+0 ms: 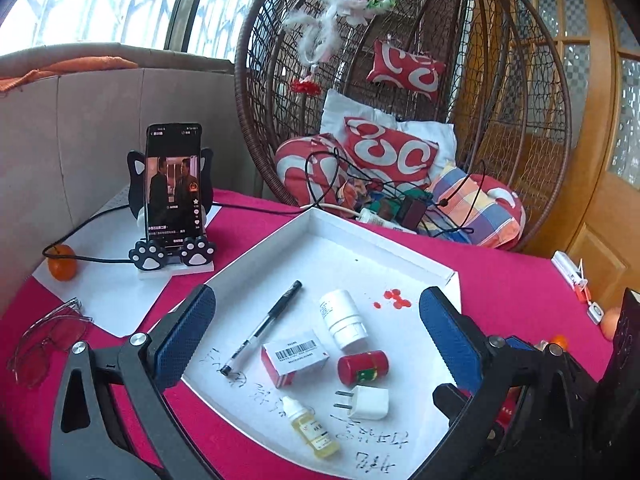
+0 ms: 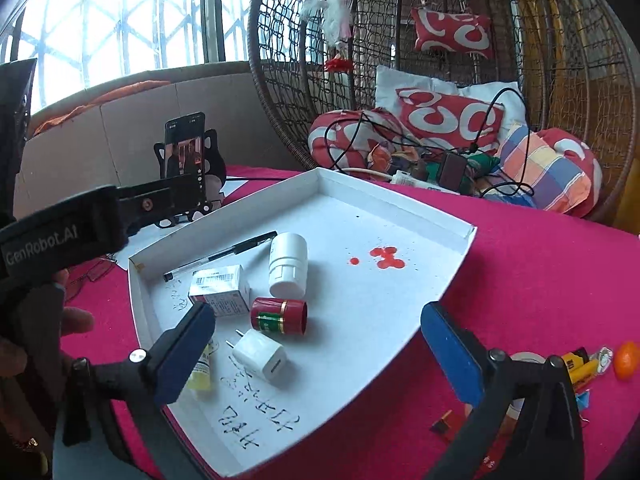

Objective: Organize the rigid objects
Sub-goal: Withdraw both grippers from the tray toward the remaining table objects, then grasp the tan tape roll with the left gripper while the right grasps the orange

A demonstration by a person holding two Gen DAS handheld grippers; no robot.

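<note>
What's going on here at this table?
A person holds a two-finger gripper in each hand over a white tray on a pink-covered table. Both the left gripper and right gripper are open and hold nothing. In the tray lie a pen, white bottle, small box, red tin, charger plug and dropper bottle.

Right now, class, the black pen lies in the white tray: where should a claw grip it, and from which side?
Grip the black pen mid-barrel, coming down from above, pads across its thin width. It lies flat and diagonal in the white tray, with bare floor on its tray-wall side; the small box crowds the lower end.
</note>
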